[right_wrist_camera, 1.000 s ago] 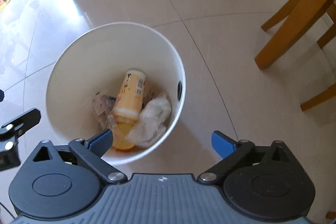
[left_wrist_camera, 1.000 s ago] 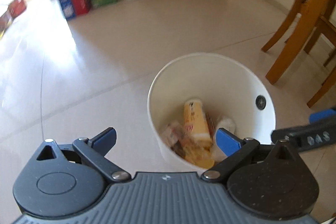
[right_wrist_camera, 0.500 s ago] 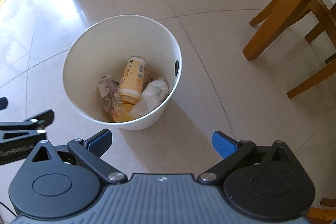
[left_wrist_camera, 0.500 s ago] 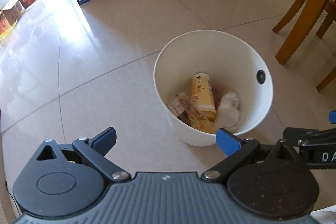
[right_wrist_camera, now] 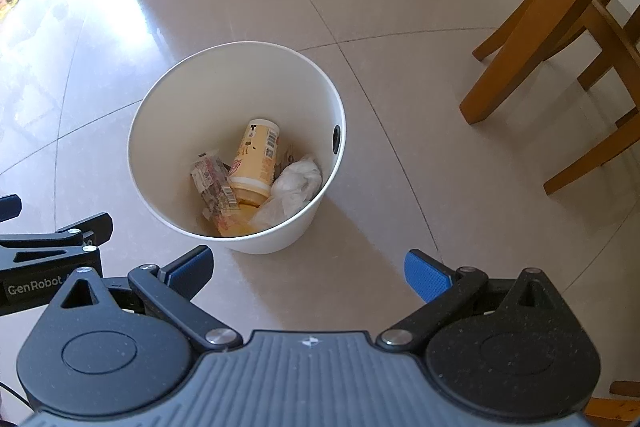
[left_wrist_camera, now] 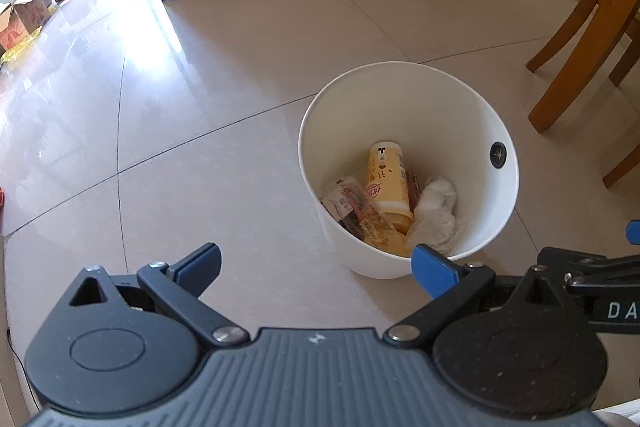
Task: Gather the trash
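Left gripper (left_wrist_camera: 316,263) and right gripper (right_wrist_camera: 308,269) hover side by side above the tiled floor (right_wrist_camera: 400,99), angled down toward the white bin (right_wrist_camera: 240,67). Both jaws spread wide, empty. Yellow cup (right_wrist_camera: 256,159), wrapper (right_wrist_camera: 212,183) and crumpled tissue (right_wrist_camera: 296,183) lie inside the bin

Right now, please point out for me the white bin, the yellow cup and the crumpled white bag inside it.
white bin (right_wrist_camera: 180,99): right wrist view, on the bare inner wall, far left side.
yellow cup (right_wrist_camera: 256,157): right wrist view, on the middle of its printed side.
crumpled white bag (left_wrist_camera: 436,207): left wrist view, on its wrinkled middle.
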Available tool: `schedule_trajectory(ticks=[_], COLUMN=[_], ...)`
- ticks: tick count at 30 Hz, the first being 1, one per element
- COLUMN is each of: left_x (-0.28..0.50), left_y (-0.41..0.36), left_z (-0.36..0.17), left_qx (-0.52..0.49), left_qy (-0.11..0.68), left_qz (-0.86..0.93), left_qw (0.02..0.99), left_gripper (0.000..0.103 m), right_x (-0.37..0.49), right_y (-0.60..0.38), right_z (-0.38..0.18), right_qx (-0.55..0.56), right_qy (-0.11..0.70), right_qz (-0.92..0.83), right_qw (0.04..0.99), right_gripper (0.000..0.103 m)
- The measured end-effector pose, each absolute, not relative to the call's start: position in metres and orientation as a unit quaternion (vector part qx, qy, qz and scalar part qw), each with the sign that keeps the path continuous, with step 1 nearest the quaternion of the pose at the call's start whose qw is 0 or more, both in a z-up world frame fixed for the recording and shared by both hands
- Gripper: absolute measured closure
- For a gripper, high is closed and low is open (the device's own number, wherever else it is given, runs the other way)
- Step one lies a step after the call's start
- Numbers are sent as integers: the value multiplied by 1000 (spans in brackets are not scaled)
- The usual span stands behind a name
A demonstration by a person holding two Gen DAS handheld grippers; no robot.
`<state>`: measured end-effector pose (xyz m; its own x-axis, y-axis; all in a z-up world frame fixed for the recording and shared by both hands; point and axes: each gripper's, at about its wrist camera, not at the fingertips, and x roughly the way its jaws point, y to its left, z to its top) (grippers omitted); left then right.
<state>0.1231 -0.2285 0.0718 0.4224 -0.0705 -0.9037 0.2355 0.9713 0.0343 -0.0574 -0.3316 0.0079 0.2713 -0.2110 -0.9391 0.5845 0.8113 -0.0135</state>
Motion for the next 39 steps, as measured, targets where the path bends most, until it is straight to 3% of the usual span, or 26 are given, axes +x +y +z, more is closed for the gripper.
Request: schedule_trajectory(ticks=[39], left_x=[125], left_y=[-227], left_z=[74], left_qx=[68], left_qy=[535], left_qz=[-90], left_qw=[837], left_gripper=[2], right_x=[-57], right_y=[-333], right_z=[11], right_qx=[175], right_qy=[543], right_qz=[-257], right_qw=[780], right_gripper=[0])
